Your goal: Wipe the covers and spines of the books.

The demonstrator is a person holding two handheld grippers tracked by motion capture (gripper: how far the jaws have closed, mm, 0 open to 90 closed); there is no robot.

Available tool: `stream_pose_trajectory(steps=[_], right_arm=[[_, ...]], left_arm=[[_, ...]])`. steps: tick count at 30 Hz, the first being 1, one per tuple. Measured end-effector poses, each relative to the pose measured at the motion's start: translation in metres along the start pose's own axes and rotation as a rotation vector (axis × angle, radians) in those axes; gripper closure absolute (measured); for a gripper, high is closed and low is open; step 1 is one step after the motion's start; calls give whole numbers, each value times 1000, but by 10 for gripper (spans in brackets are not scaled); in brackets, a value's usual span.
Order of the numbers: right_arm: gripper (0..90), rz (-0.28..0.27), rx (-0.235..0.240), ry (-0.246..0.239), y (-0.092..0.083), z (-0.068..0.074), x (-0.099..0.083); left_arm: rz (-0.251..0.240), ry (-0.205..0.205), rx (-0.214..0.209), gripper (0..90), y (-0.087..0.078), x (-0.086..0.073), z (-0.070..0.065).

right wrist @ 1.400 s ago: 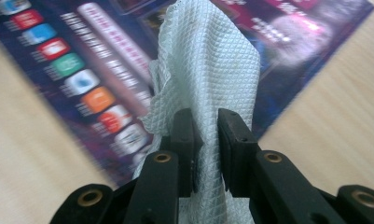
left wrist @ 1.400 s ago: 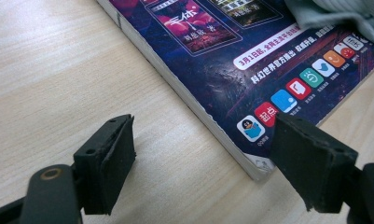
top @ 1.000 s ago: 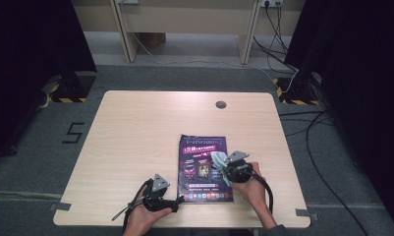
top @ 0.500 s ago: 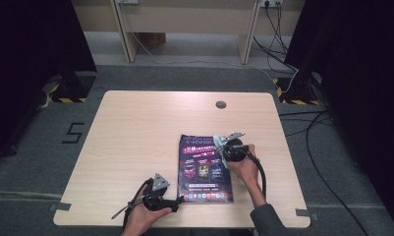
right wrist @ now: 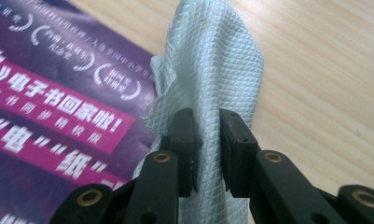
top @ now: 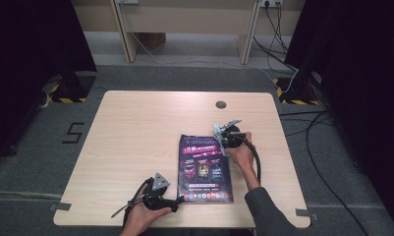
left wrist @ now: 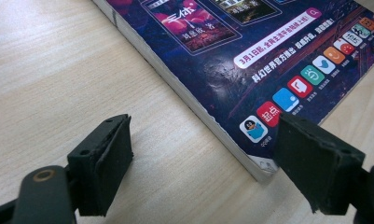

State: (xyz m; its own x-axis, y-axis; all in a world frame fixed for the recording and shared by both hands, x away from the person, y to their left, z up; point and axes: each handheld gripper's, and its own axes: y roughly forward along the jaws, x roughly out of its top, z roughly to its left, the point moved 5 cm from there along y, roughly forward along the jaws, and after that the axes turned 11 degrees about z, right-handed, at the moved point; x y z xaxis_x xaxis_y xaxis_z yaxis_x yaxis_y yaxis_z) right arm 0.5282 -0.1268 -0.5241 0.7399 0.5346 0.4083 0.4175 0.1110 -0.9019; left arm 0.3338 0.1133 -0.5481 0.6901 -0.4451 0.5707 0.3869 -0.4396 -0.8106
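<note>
Black gripper (right wrist: 207,154) jaws with brass rivets (grey plate atop), dark grey sleeve (top: 268,211).

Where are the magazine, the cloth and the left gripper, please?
magazine (top: 204,169), high view, middle of its purple cover.
cloth (right wrist: 217,74), right gripper view, its pale woven surface above the jaws.
left gripper (left wrist: 203,168), left gripper view, midway between its fingertips.

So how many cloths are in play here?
1. The pale cloth is pinched in the right gripper, at the magazine's far right corner. None other visible.
</note>
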Motion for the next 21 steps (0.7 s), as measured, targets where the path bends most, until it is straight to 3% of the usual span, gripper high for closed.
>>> stream_pose_trajectory(steps=[12,18,21], right_arm=[[785,-4,-37,-34,2,4,5],[784,-25,2,-80,3,32,13],[783,-40,27,-135,4,51,21]], left_arm=[[0,2,-1,186,0,0,0],[0,3,1,186,0,0,0],[0,4,0,186,0,0,0]])
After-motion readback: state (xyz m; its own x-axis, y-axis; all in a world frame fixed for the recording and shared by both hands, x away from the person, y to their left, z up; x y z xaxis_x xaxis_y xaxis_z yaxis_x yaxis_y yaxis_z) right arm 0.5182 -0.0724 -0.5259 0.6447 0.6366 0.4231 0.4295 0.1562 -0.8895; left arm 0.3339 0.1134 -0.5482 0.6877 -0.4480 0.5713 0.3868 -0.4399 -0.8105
